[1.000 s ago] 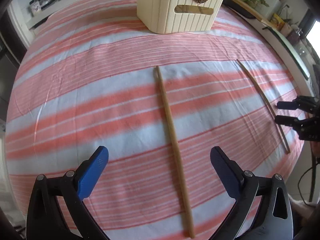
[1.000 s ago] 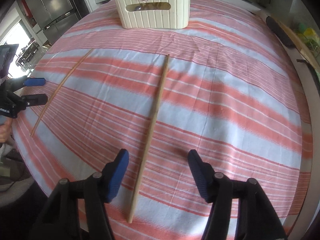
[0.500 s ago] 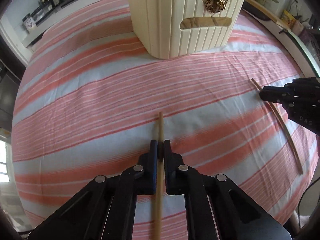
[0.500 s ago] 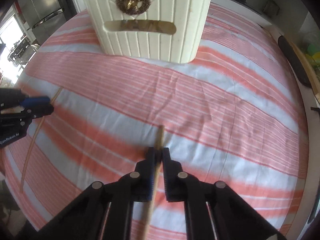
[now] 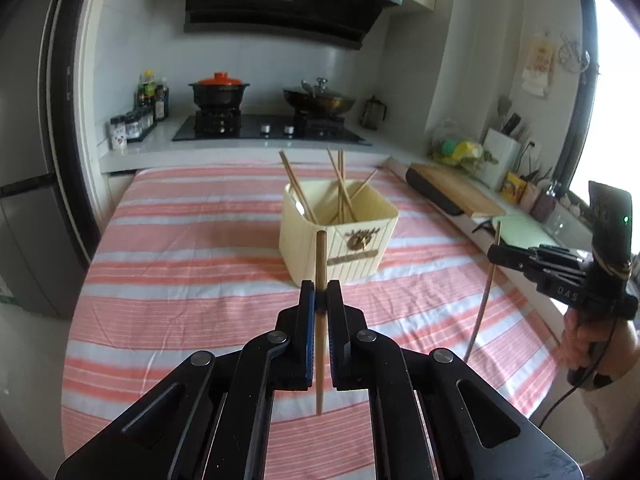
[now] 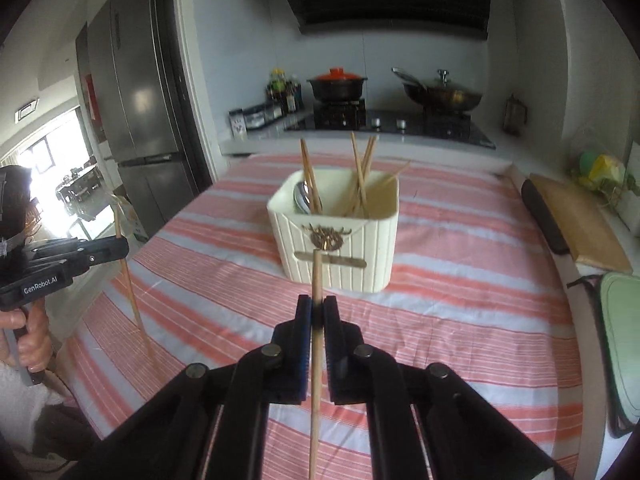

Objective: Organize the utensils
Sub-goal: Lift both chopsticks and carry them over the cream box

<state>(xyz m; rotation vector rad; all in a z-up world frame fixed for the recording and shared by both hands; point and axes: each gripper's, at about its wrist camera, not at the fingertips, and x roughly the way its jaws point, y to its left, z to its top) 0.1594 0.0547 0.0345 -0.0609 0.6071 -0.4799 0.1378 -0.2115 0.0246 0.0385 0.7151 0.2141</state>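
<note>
My left gripper [image 5: 321, 290] is shut on a wooden chopstick [image 5: 320, 256] and holds it upright above the striped cloth. My right gripper [image 6: 317, 306] is shut on a second chopstick [image 6: 316, 280], also upright. Each gripper shows in the other's view: the right one [image 5: 496, 255] with its chopstick [image 5: 482, 312] at the right, the left one [image 6: 120, 246] with its chopstick [image 6: 132, 296] at the left. The cream utensil holder [image 5: 340, 248] stands ahead of both, also in the right wrist view [image 6: 340, 252]. It holds several chopsticks [image 5: 340, 188] and a spoon [image 6: 302, 198].
The table carries a pink and white striped cloth [image 5: 180, 272]. A wooden cutting board [image 5: 456, 194] lies along the right edge. Behind the table is a counter with a hob, a black pot [image 5: 219, 90] and a pan [image 5: 318, 98]. A fridge [image 6: 132, 112] stands at left.
Both grippers have lifted their chopsticks off the cloth and tipped them upright. The views now look level across the table at the holder instead of down at the cloth.
</note>
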